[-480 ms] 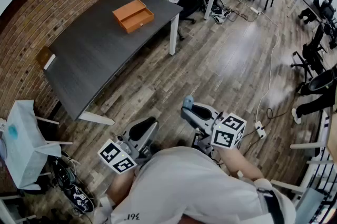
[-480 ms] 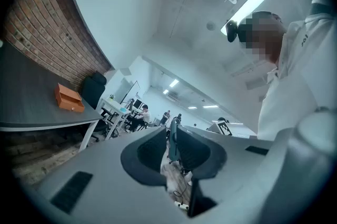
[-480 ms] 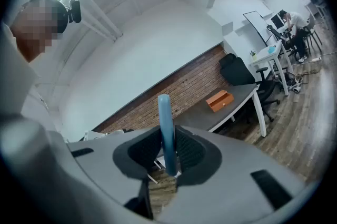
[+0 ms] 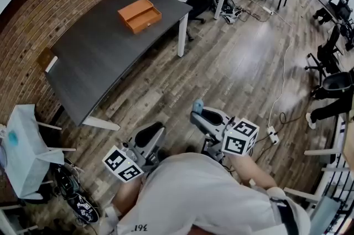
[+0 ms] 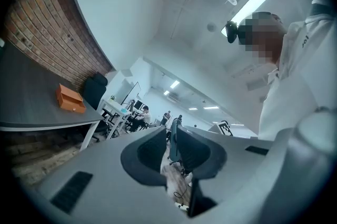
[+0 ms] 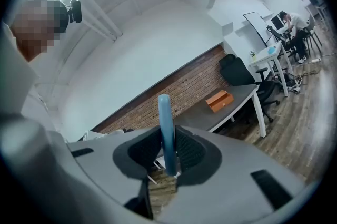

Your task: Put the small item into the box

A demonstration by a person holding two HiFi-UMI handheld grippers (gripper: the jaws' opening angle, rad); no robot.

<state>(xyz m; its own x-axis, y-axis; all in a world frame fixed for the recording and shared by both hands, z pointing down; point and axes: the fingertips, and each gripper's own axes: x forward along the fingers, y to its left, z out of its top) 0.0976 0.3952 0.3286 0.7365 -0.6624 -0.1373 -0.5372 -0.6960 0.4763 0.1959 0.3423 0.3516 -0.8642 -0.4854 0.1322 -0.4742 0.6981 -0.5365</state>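
Stillness is persisting since a moment ago: the right gripper (image 6: 167, 138) is still pinching the blue stick (image 6: 165, 117) between its fingers, well apart from the orange box (image 4: 139, 15) near the surface's (image 4: 105, 57) far end. The left gripper (image 5: 172, 138) is idling empty, fingers barely apart. Carrying is still pending.

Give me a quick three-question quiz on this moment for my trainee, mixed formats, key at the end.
1. True or false: the orange rectangular box sits on the dark grey table.
2. What do the right tongs hold? A) a thin blue stick B) a white cable C) nothing
3. Fill in: the wall behind the table is made of ___.
Key: 1 true; 2 A; 3 brick.
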